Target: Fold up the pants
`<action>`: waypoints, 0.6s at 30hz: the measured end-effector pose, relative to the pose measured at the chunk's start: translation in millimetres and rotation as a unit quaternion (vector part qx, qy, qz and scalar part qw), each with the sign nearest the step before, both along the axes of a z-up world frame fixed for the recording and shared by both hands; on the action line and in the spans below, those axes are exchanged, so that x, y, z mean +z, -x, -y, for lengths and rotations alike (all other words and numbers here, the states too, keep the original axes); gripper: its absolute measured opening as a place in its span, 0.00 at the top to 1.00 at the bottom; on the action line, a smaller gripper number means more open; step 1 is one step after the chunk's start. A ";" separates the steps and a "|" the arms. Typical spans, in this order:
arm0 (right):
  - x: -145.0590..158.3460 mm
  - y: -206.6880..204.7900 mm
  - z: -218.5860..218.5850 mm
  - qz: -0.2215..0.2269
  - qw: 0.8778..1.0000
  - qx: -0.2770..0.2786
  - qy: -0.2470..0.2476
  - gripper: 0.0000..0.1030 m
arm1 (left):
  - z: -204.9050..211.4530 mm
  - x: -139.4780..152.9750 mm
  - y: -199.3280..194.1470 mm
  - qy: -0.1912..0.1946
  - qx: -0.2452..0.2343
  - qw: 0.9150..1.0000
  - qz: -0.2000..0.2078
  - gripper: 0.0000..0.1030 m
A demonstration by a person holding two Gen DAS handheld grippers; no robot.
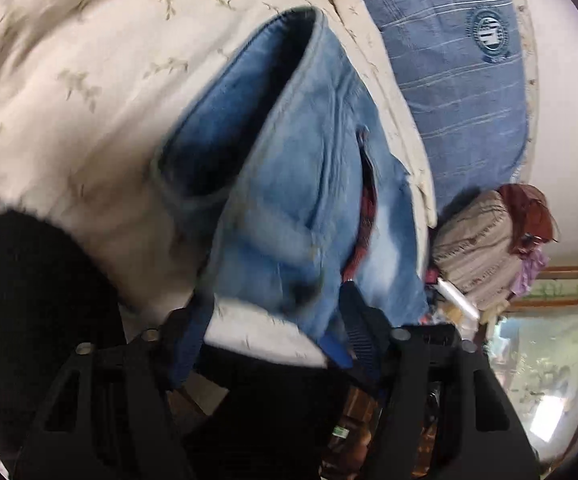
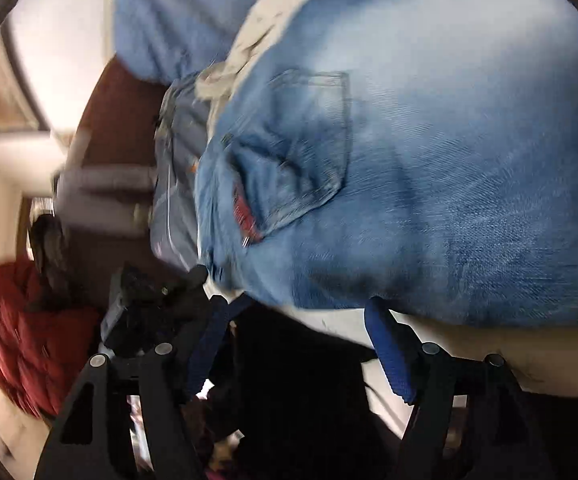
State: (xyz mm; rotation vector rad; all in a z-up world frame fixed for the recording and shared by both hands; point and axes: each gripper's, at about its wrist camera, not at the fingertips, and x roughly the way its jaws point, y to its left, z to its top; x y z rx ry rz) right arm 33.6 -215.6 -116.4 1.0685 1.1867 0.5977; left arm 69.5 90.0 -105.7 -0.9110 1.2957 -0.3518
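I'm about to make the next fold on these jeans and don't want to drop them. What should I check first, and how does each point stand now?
1. Left gripper has denim between its fingers: cannot tell; the jaws look apart at the jeans edge.
2. Right gripper grips the jeans: not ok; jaws wide apart, fabric at the tips.
3. Back pocket lies flat: ok.
4. Leg opening flattened: not ok; it gapes.
5. Bedspread under the jeans is smooth: cannot tell; blurred.
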 end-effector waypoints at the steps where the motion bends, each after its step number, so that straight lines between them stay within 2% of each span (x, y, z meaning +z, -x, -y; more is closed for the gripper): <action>1: -2.5 -1.6 1.1 -0.002 1.000 -0.010 -0.016 0.45 | -0.5 2.8 -6.4 0.004 -0.002 1.000 -0.001 0.72; 2: -2.1 -5.3 1.8 0.002 1.000 -0.013 -0.014 0.78 | 0.3 7.9 -12.6 -0.005 -0.007 1.000 0.003 0.78; 3: 1.2 -7.1 1.8 0.011 1.000 -0.015 -0.002 0.92 | -0.2 14.5 -17.6 -0.013 -0.010 1.000 0.011 0.79; 5: 18.2 -7.0 4.3 0.051 0.998 -0.034 -0.001 0.94 | -2.7 28.7 -21.9 -0.013 -0.010 0.999 0.028 0.82; 7: 39.6 -4.0 4.1 0.097 0.995 -0.039 0.000 0.95 | -6.5 47.0 -18.6 -0.022 -0.007 0.997 0.067 0.83; 9: 42.1 -3.8 -6.2 0.101 0.995 -0.017 0.013 0.94 | -11.4 53.2 -12.5 -0.047 -0.001 0.994 0.096 0.83; 10: 33.5 -4.9 -11.6 0.082 0.996 -0.003 0.020 0.90 | -12.8 45.4 -10.4 -0.063 0.000 0.994 0.092 0.83; 12: 7.1 -7.5 -20.6 0.026 0.998 0.024 0.043 0.90 | -12.3 14.4 -13.7 -0.086 -0.007 0.995 0.040 0.82; 14: -8.9 -4.6 -19.5 -0.004 0.999 0.024 0.044 0.90 | -11.8 -8.1 -16.1 -0.065 -0.005 0.998 0.001 0.84; 15: -8.0 -1.7 -15.7 -0.003 0.999 0.015 0.038 0.88 | -16.2 -11.8 -12.8 -0.043 0.003 0.999 -0.001 0.84; 16: -2.1 2.5 -8.6 0.005 1.000 0.004 0.028 0.86 | -18.6 -8.1 -10.1 -0.039 0.006 0.999 0.004 0.82; 18: 19.8 13.2 14.9 0.037 0.999 -0.018 0.031 0.82 | -20.9 6.6 -5.3 -0.055 0.002 0.998 0.023 0.81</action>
